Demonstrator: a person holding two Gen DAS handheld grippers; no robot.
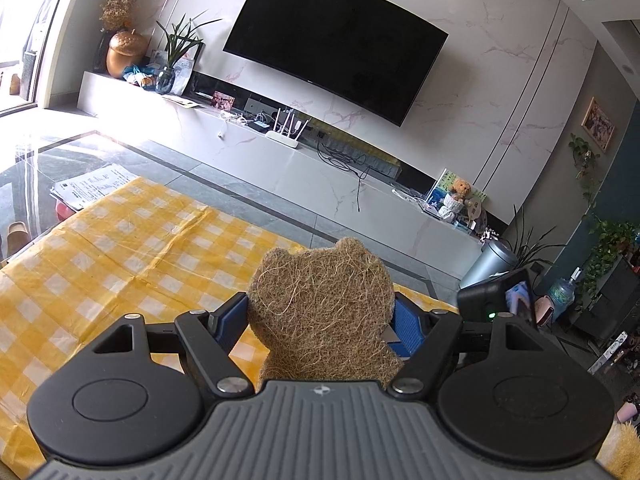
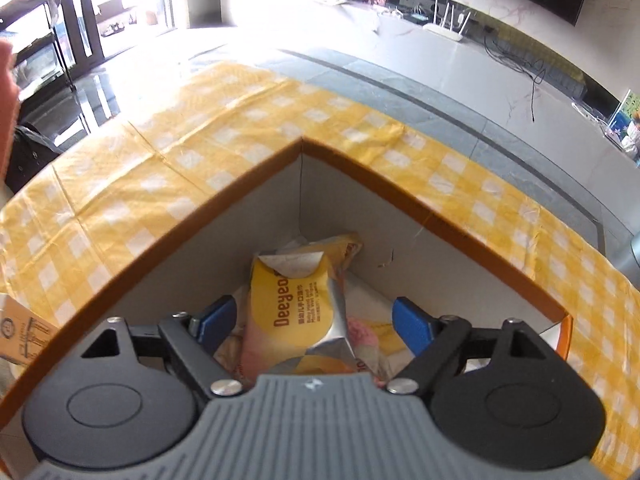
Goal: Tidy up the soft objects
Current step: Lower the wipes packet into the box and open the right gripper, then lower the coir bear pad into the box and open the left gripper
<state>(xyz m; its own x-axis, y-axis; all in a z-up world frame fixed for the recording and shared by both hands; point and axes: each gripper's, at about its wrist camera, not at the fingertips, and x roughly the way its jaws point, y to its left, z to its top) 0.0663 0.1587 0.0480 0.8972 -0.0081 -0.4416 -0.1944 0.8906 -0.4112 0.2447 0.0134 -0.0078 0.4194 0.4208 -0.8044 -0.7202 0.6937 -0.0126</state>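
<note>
Gripping: the bear-shaped fibre pad [image 1: 322, 312] stands upright between the blue fingers [image 1: 232, 320] of the left gripper [image 1: 320, 322], its rounded ears above the fingertips and its lower part running back toward the grey gripper body.
Left fingers: narrowed onto the pad, one blue pad touching each of its sides.
Pad position: held up off the yellow checked tablecloth [image 1: 120, 272], which spreads ahead of and to the left of the fingers.
Right fingers: the blue fingers [image 2: 412, 324] of the right gripper [image 2: 314, 320] stand wide apart, touching nothing that can be made out.
Between right fingers: a yellow and pink wipes packet [image 2: 292, 312] lies tilted in the gap, lower than the fingertips, clear of both pads.
Under the packet: more soft packets [image 2: 376, 336], partly hidden, toward the right finger.
Box: the orange-rimmed box [image 2: 224, 196] holds the packets; its corner points straight ahead of the right fingers and its grey inner walls run back past both fingertips.
Box footing: it rests on the same yellow checked tablecloth [image 2: 140, 160], which shows beyond the rim on both sides.
Beyond left fingers: grey floor tiles, then a long white TV console [image 1: 320, 168] with a white router [image 1: 282, 136], and a black television [image 1: 336, 36] on the marble wall above.
Left of left fingers: a stack of printed papers [image 1: 92, 190] at the far edge of the tablecloth.
</note>
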